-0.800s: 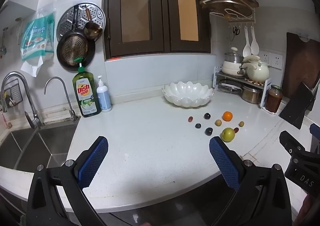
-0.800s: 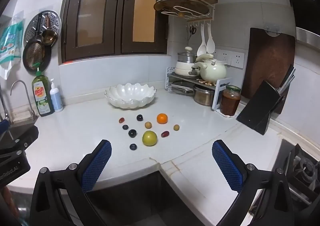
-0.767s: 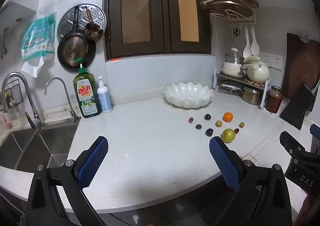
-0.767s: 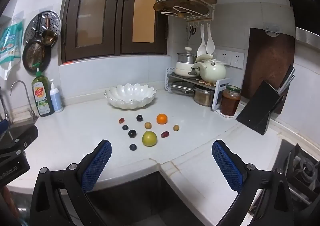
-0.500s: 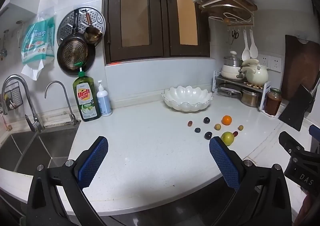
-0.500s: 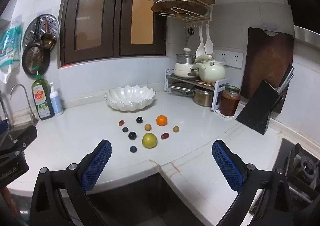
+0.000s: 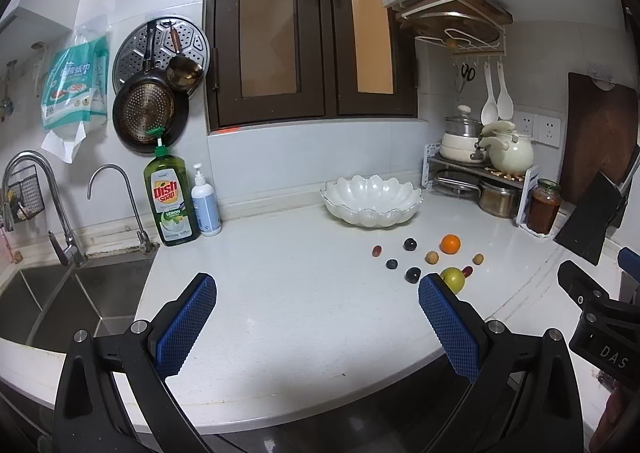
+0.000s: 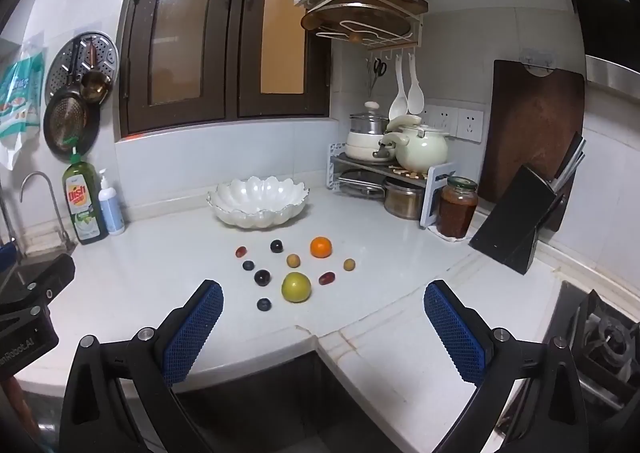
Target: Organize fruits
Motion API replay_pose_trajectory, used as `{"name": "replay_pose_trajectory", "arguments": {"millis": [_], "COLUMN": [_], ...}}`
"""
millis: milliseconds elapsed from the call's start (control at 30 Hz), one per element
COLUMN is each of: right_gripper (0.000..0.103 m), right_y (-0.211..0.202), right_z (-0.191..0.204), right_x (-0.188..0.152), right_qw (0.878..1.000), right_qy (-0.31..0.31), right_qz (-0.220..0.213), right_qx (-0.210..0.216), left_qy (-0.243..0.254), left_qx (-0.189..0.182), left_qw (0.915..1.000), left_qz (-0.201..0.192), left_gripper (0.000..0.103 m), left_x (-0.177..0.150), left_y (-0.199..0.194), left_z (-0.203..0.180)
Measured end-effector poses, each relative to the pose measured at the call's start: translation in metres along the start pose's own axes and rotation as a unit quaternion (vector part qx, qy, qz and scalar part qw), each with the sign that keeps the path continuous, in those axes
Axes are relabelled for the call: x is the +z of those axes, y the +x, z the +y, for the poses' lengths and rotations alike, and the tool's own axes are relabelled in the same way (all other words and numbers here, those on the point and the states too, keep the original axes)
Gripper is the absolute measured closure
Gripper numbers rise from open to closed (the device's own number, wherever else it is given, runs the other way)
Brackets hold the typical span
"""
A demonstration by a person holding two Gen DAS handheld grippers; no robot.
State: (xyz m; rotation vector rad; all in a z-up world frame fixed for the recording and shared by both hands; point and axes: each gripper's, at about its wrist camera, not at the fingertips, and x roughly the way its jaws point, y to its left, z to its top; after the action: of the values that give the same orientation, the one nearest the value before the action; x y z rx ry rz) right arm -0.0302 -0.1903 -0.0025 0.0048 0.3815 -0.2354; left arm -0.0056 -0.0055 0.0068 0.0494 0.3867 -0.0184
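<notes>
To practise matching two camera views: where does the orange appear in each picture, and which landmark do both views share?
Left wrist view: the orange sits right of centre, on the counter in front of the white bowl.
Right wrist view: the orange sits near the centre, in front of the bowl.
Shared landmark: the white bowl.

I count ten fruits on the counter: one green apple, one orange, two tan longan-like fruits, two red grapes, two dark plums and two blueberries. I see one white bowl, holding nothing visible.
</notes>
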Motion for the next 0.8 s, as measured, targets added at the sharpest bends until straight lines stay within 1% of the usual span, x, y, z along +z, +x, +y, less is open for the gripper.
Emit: {"name": "replay_pose_trajectory", "arguments": {"millis": [800], "right_gripper": [0.001], "right_y": [-0.0011], "right_z": [-0.0024], "right_x": [0.0012], "right_qw": [1.0], "right_qy": [0.0], "right_qz": [-0.008], "right_qx": [0.001], "left_qy": [0.001], "left_qx": [-0.007], "left_qw": [1.0], "left_qz": [-0.004], "left_gripper": [0.0], "left_x": [0.0083], "left_y": [-0.0056], "left_z": [-0.0028]}}
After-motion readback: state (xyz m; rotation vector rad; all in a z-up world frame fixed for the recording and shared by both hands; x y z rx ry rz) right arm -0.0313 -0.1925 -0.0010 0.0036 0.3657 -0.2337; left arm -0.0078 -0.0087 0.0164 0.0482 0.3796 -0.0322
